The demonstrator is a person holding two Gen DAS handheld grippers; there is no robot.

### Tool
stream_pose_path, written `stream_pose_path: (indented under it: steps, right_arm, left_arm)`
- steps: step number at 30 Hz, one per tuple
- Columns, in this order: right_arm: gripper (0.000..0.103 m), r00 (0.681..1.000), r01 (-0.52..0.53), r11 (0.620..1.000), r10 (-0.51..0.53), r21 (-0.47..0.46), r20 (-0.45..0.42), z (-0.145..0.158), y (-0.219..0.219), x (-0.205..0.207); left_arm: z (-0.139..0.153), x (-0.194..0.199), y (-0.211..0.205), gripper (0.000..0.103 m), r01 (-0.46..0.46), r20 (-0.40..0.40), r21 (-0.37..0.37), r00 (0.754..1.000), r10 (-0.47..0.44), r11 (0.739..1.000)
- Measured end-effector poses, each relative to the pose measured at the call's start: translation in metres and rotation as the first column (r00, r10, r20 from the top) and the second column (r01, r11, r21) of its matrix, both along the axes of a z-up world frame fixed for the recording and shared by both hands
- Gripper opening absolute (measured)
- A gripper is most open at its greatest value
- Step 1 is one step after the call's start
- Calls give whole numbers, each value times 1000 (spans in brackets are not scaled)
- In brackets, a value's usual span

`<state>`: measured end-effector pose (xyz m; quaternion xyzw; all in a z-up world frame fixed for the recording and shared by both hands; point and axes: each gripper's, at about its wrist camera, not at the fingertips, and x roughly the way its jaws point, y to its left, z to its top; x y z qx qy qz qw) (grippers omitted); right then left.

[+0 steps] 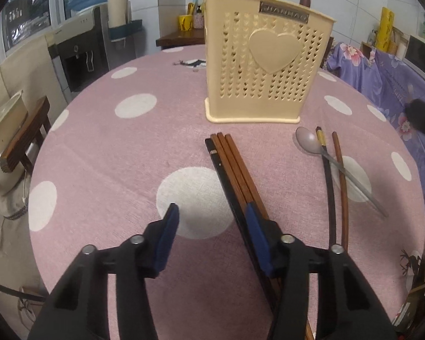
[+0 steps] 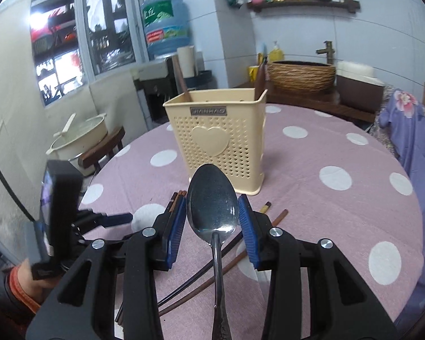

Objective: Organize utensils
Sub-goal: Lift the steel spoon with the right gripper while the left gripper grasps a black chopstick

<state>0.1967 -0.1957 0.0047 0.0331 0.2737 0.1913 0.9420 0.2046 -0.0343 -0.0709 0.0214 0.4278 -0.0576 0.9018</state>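
A cream perforated utensil holder with a heart stands on the pink dotted tablecloth; it also shows in the right wrist view. My left gripper is open, low over the cloth, its right finger beside a bundle of three chopsticks. A metal spoon lies across two more chopsticks to the right. In the right wrist view my right gripper is open around the spoon, whose bowl lies between the blue pads. Two wooden utensils stand in the holder.
A water dispenser and a wooden chair with a covered pot stand left of the table. A purple floral cloth lies to the right. A wicker basin sits on a counter behind the table.
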Motion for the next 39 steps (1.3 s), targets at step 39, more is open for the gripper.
stream_pose_path:
  steps: [39]
  right_arm:
    - [38,987,151,986,-154,65,50,-3,-11,-20]
  left_arm:
    - [-2,47,-5,12,-113,-21,89,993,115,990]
